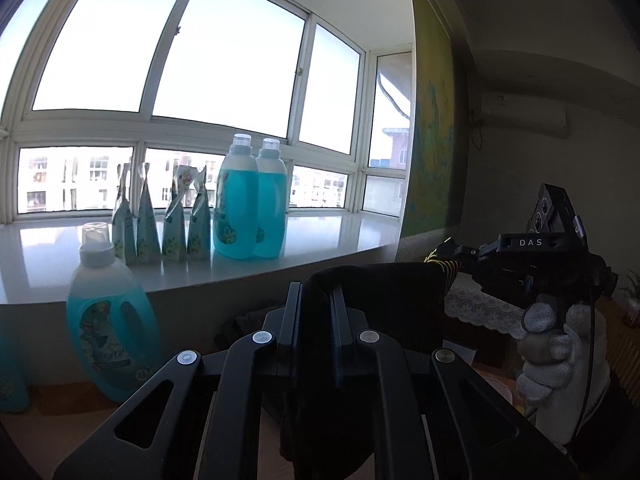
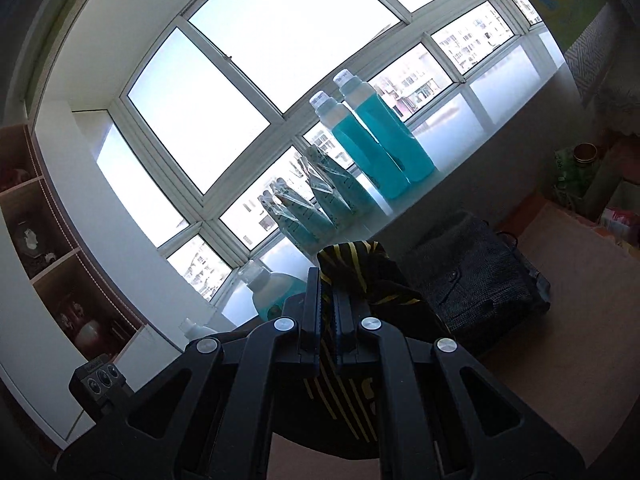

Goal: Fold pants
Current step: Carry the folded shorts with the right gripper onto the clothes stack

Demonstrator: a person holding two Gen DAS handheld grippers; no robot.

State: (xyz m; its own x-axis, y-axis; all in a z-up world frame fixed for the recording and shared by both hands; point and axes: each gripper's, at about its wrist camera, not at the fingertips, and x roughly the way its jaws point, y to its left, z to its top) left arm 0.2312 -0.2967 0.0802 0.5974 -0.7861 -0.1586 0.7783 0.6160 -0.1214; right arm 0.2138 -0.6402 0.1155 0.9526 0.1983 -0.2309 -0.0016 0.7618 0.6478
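Before the window sill (image 1: pixel 352 236), pants (image 1: pixel 384 284) pinched between both grippers' fingers (image 1: pixel 294 312).

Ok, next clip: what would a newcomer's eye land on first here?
Probably the two tall bottles of blue liquid on the white windowsill, backlit by the big bright window. Then the dark pants with yellow stripes, held up between the left gripper and the right gripper, each shut on the fabric.

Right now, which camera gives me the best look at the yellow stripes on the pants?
The right wrist view: the yellow stripes run across the pants clamped in the right gripper. The left wrist view shows mostly plain dark cloth, with only a small striped corner at the right gripper's tips.
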